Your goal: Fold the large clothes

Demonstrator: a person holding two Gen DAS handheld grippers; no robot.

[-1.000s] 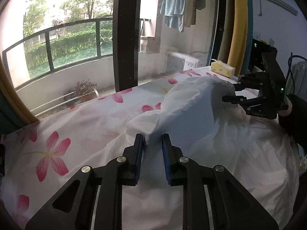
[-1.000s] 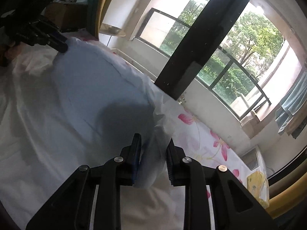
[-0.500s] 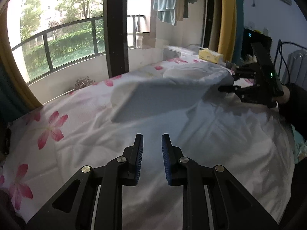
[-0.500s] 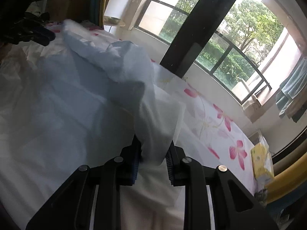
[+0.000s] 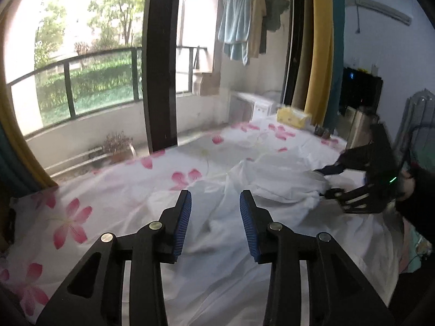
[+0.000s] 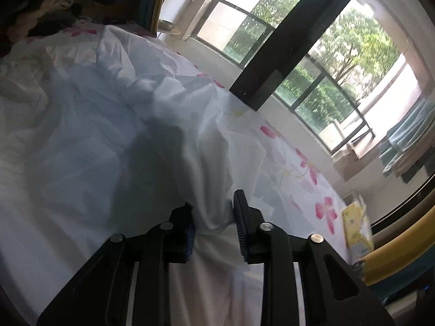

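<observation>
Both jaws are opening: left gripper (image 5: 215, 199) holds nothing above the white garment (image 5: 272, 190) on the bed (image 5: 81, 190); right gripper (image 6: 213, 212) has a fold between its parted pads.
</observation>
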